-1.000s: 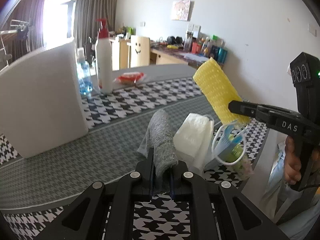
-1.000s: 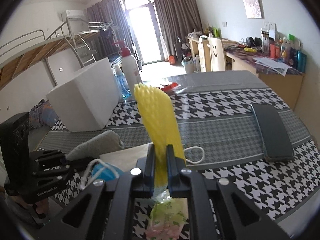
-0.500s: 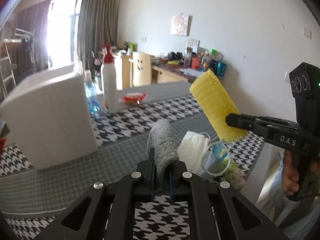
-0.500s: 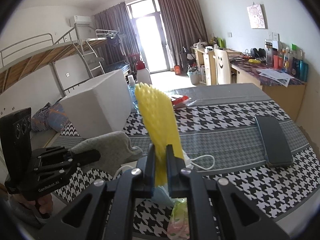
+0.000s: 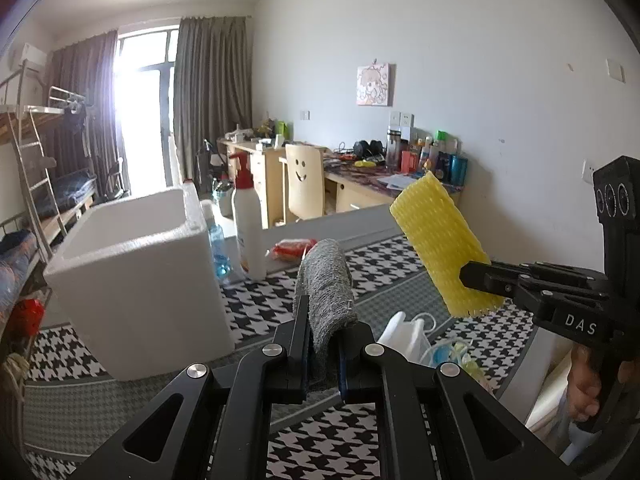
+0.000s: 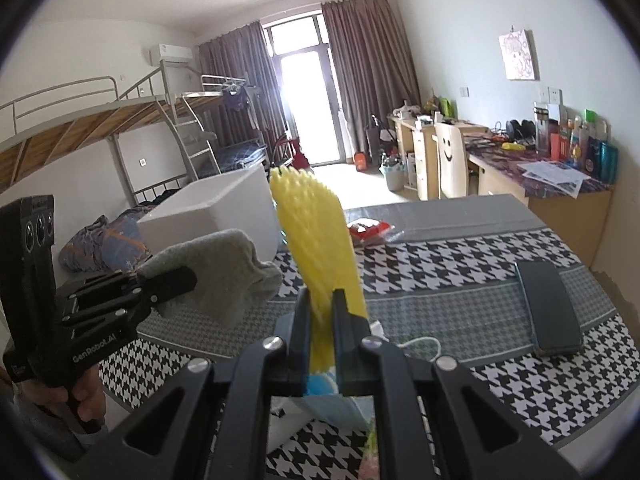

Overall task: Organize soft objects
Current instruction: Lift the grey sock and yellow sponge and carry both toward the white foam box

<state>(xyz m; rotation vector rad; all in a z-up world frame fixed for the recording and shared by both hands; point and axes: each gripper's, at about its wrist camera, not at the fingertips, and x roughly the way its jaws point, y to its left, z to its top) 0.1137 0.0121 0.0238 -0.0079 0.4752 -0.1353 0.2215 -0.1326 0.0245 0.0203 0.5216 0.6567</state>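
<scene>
Left tool: clamped on folded grey knit cloth, held aloft above houndstooth-patterned surface.
Right tool: clamped on yellow foam mesh sleeve, raised upright, likewise clear of surface.
Open white foam box: on surface, left of grey cloth.
White face mask: lying on surface beneath both tools.
White pump bottle with red top: upright just beside box.
Dark phone: flat on surface, well apart to the right.
</scene>
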